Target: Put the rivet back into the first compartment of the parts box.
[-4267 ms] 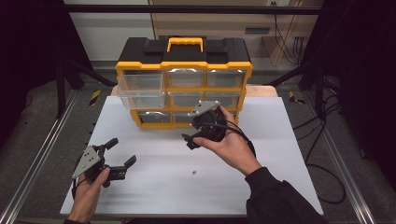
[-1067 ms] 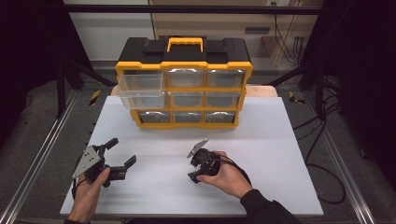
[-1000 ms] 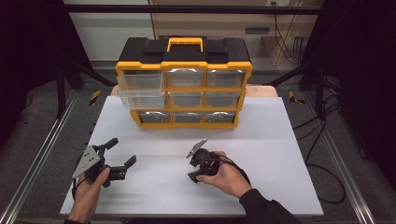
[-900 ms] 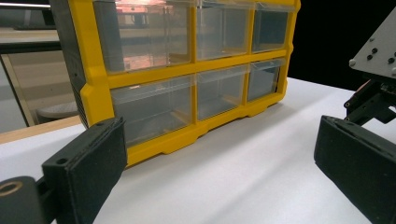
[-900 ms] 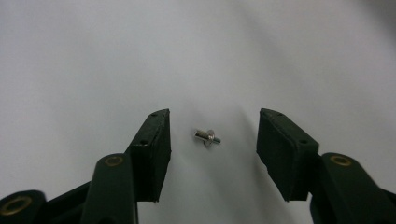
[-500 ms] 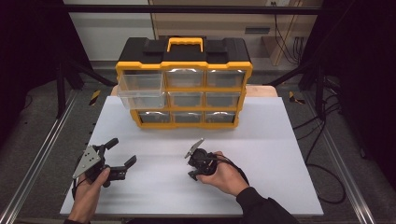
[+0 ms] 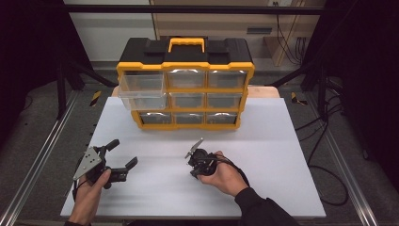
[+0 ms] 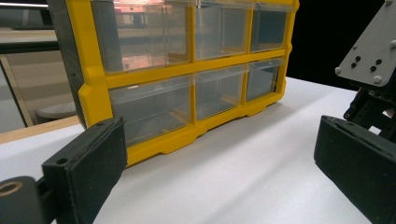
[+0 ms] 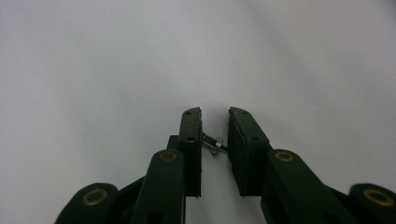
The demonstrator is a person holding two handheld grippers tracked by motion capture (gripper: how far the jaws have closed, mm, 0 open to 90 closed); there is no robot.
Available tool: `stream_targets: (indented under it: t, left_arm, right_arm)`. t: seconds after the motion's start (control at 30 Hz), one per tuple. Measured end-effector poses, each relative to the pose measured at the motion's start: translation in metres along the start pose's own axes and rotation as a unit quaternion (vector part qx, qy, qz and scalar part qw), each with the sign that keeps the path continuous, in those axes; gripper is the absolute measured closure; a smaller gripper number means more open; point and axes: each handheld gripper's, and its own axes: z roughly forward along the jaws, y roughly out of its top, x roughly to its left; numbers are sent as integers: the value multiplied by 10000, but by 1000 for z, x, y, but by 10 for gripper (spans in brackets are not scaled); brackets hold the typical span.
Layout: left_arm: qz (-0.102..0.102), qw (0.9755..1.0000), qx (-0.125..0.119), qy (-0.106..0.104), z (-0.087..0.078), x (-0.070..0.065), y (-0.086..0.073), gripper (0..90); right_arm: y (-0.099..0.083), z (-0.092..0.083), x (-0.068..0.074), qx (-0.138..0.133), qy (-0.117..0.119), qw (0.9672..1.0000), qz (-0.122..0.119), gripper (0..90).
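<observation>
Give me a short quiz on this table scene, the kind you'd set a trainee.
1. True or false: every drawer of the organizer is pushed in.
2. What lies between the jaws of the right gripper? A) a screw B) a coin C) nothing
3. Fill in: the jaws of the left gripper stand ____.

Key
1. False: the top-left drawer sticks out.
2. A: a small screw on the table. The jaws have just been closing on it, and it spans the gap from pad to pad.
3. Open, with nothing between them.
</observation>
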Motion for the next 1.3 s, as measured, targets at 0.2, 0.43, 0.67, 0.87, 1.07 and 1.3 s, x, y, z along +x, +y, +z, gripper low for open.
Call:
stream_targets:
  t: [0.2, 0.43, 0.67, 0.87, 1.07, 1.3]
  left_arm:
    - [-3, 10000, 0, -5, 0, 0, 0, 27]
    - [-9, 10000, -3, -5, 0, 0, 0, 27]
    - [-12, 10000, 5, -5, 0, 0, 0, 27]
    - [-19, 10000, 14, -4, 0, 0, 0, 27]
    - [-17, 10000, 9, 1, 0, 0, 0, 27]
    - [-16, 10000, 1, 4, 0, 0, 0, 27]
  right_arm:
    - [0, 0, -3, 36, -18, 9998, -202, 796]
    - [0, 0, -5, 43, -60, 9998, -196, 803]
    - [-1, 0, -6, -1, -52, 9999, -163, 805]
    - [-1, -2, -4, -81, 43, 9999, 59, 806]
    - [-1, -9, -9, -213, 2, 9998, 43, 807]
    - [0, -24, -16, -442, -80, 9990, 65, 807]
